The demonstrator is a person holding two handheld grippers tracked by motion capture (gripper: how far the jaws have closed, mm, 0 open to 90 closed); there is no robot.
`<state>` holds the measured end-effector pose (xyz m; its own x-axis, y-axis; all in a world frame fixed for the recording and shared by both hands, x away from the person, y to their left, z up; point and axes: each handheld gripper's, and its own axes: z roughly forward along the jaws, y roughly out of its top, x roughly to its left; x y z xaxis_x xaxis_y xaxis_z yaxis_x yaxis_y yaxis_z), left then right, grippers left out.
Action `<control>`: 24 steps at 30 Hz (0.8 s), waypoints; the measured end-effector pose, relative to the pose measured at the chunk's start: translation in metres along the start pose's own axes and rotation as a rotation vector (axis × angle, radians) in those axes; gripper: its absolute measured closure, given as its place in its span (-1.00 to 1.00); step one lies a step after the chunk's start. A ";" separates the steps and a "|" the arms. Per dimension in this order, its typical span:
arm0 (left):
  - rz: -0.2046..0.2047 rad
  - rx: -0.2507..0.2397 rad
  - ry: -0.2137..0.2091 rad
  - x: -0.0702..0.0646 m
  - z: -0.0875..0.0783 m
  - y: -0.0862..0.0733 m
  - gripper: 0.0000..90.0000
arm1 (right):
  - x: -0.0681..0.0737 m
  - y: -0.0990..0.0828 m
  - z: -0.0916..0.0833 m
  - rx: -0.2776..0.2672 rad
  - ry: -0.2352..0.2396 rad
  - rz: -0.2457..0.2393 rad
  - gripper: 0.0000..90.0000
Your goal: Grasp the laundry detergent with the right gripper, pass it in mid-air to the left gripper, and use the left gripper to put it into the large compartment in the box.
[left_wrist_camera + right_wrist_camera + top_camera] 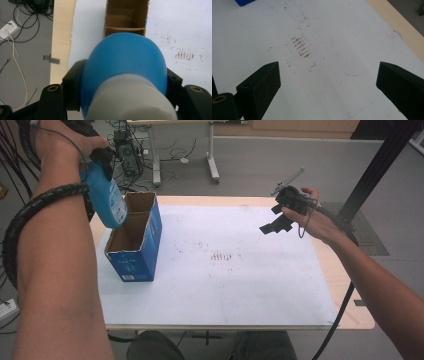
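**High view: bottle hanging over the box mouth, drop risks**

Left gripper [102, 157] is clamping a blue bottle [107, 197] near its neck end, jaws pressed in on both sides of the rounded body; in the left gripper view the black fingers [75, 85] are hugging the blue shoulder [125, 62] tight. Bottle is hanging tilted, base down, just above the open cardboard box [132, 242] at the table's far left. Box mouth [125, 17] is sitting right below the bottle's base, brown inside, blue outside.

Right gripper [280, 220] is hovering over the white mat [225, 285] toward the far right, jaws spread wide with nothing between them; its fingers [259, 85] are framing bare, smudged mat [324, 50].

Risks, as I judge them:
- Grip is sitting on a curved, smooth surface; the bottle could be slipping or swinging if jolted.
- Bottle is tilted, so its base may be catching the near rim or the inner flap and tipping the light box.
- Box is standing unbraced; the free right gripper is well apart from it.
- Letting go high could be knocking the box over.
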<state>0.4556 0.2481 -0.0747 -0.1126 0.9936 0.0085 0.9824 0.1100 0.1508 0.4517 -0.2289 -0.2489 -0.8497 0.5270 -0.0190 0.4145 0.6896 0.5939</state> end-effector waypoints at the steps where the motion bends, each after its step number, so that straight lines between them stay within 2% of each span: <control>1: 0.002 -0.001 0.000 0.000 0.001 0.000 -0.19 | 0.000 0.000 0.000 0.002 -0.002 -0.002 -0.88; 10: 0.004 0.005 -0.005 0.001 0.020 -0.002 -0.19 | 0.000 -0.001 0.000 -0.001 -0.004 0.002 -0.88; 14: 0.027 0.019 -0.005 -0.001 0.032 -0.003 -0.19 | 0.000 -0.002 0.001 0.003 -0.002 0.003 -0.88; 19: 0.035 0.038 -0.012 -0.003 0.047 -0.005 -0.19 | 0.001 -0.002 0.003 0.001 -0.002 0.009 -0.88; 24: 0.047 0.044 -0.002 -0.006 0.063 -0.007 -0.19 | 0.002 -0.002 0.006 0.006 -0.001 0.005 -0.88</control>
<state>0.4585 0.2433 -0.1382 -0.0664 0.9977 0.0129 0.9922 0.0646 0.1068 0.4510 -0.2263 -0.2549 -0.8473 0.5308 -0.0170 0.4203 0.6899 0.5894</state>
